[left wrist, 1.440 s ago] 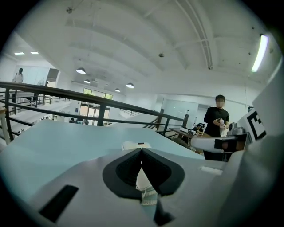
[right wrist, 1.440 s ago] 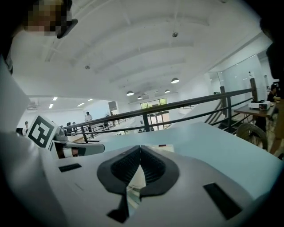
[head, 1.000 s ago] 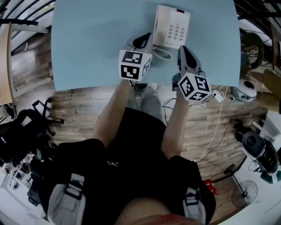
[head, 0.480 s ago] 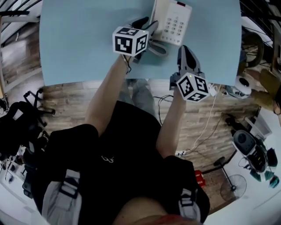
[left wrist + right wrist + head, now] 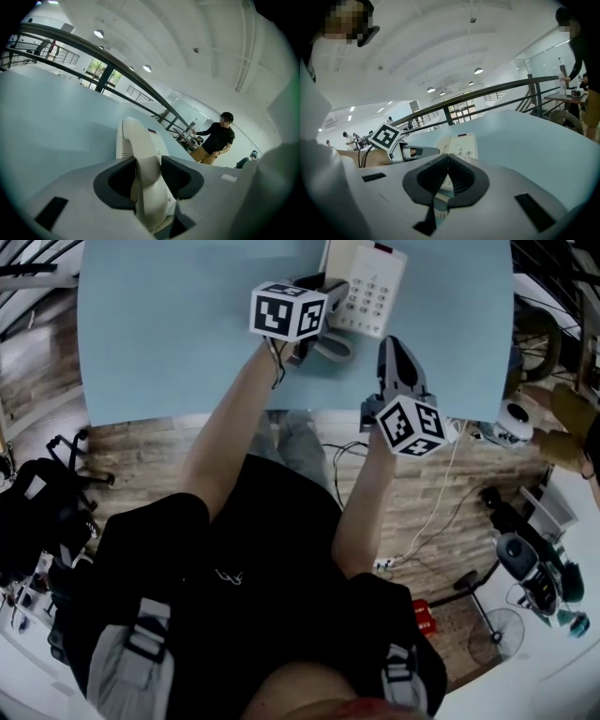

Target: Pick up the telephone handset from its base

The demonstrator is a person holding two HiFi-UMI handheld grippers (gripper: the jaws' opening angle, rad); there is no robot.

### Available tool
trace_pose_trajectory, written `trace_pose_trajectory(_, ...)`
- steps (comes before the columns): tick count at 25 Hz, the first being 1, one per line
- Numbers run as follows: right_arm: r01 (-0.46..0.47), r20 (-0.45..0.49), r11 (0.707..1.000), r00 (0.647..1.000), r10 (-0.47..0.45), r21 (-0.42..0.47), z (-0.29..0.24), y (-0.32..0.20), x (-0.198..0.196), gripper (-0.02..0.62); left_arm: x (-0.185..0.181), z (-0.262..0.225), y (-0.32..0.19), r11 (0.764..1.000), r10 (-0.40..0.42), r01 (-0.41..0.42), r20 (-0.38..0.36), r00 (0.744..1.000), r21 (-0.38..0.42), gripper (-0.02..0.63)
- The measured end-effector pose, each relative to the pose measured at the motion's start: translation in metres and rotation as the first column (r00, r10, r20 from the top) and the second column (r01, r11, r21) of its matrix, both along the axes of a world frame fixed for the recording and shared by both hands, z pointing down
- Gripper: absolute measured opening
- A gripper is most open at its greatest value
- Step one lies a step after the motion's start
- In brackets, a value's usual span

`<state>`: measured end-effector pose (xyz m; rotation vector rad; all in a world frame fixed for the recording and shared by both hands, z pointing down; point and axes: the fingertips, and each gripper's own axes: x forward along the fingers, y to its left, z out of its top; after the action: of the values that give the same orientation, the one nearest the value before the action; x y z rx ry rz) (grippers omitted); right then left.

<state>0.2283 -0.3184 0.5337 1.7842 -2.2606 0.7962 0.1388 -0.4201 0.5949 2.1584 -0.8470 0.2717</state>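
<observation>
Left gripper (image 5: 321, 315) jaws were opening astride the handset (image 5: 143, 150); right gripper (image 5: 394, 348) jaws sat together. Next, probably: squeeze, then lift.

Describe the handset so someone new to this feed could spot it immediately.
Find the light blue table; on it sits a cream telephone base with a keypad. The handset is the long, curved cream bar lying along the base's left side, between the opening jaws of the left gripper; unlike the flat, buttoned base, it is rounded and plain.

Left gripper (image 5: 149, 159) opening, occupied (right (image 5: 447, 155) closed)
</observation>
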Motion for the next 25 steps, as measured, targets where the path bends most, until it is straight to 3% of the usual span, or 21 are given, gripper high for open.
trace_pose_trajectory(8, -0.012, 0.002, 1.0, 1.0, 0.012, 0.014, -0.009, 0.006, 0.006, -0.003, 0.0, -0.009, -0.001, 0.999, -0.019, 0.015, -0.076, 0.997, -0.046, 0.116)
trace_pose_trajectory(18, 0.023, -0.019, 0.994, 1.0, -0.021, 0.106, -0.057, 0.012, 0.006, -0.003, 0.006, -0.109, 0.019, 0.992, -0.015, 0.041, -0.212, 0.977, 0.118, 0.104)
trace_pose_trajectory(25, 0.072, -0.013, 0.965, 0.997, -0.071, 0.251, -0.124, 0.001, 0.013, -0.003, -0.003, -0.185, 0.05, 0.963, -0.055, 0.104, -0.195, 0.979, 0.25, 0.103)
